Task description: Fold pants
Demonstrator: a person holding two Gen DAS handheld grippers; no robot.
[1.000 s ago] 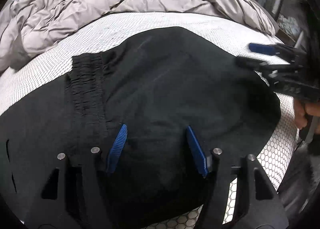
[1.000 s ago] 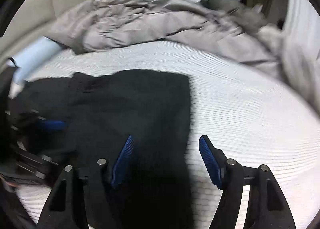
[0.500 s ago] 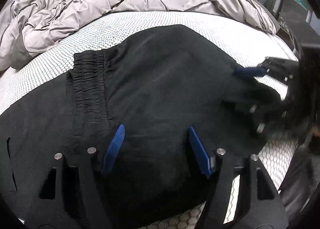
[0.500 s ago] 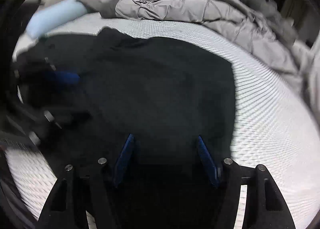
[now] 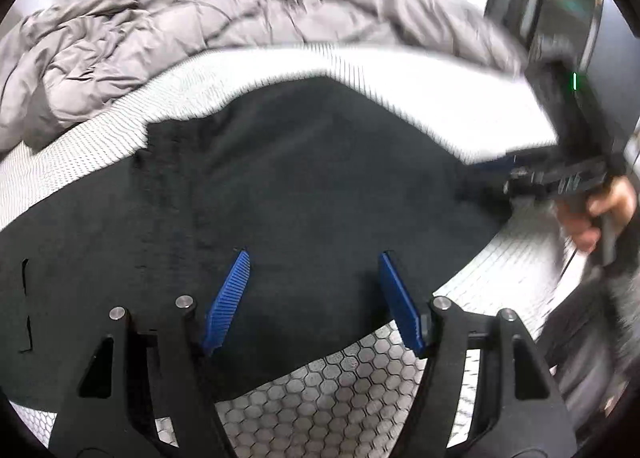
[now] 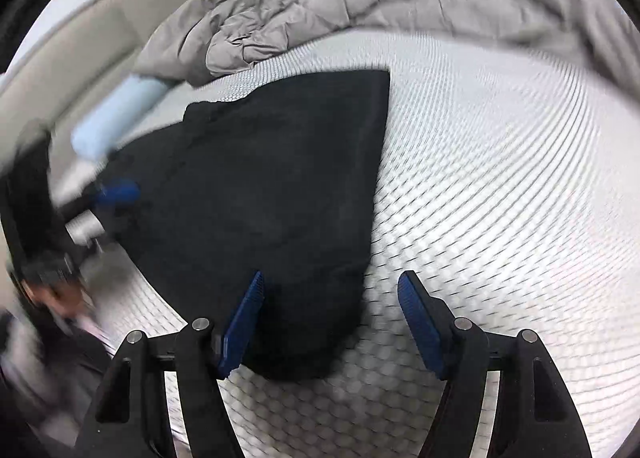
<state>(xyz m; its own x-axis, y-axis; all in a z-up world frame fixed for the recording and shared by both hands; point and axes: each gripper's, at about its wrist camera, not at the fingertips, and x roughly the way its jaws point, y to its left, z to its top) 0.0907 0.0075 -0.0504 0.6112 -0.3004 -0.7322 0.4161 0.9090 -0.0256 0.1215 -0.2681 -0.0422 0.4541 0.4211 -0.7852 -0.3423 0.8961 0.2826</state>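
Note:
Black pants (image 5: 304, 193) lie folded flat on a white honeycomb-patterned mattress (image 5: 360, 370); they also show in the right wrist view (image 6: 280, 185). My left gripper (image 5: 314, 278) is open and empty, hovering over the pants' near edge. My right gripper (image 6: 332, 294) is open and empty, over the pants' near right corner. The right gripper also shows at the right of the left wrist view (image 5: 560, 173), beside the pants' right edge. The left gripper shows blurred at the left of the right wrist view (image 6: 116, 193).
A crumpled grey duvet (image 5: 160, 41) is piled along the far side of the bed, also in the right wrist view (image 6: 320, 5). A light blue roll (image 6: 116, 113) lies at the left. A beige headboard (image 6: 72, 45) is behind it. Dark furniture (image 5: 580, 17) stands at the right.
Both grippers have pulled back toward the near edge of the pants. The right gripper has swung out from over the pants to their right edge. Both views are motion-blurred.

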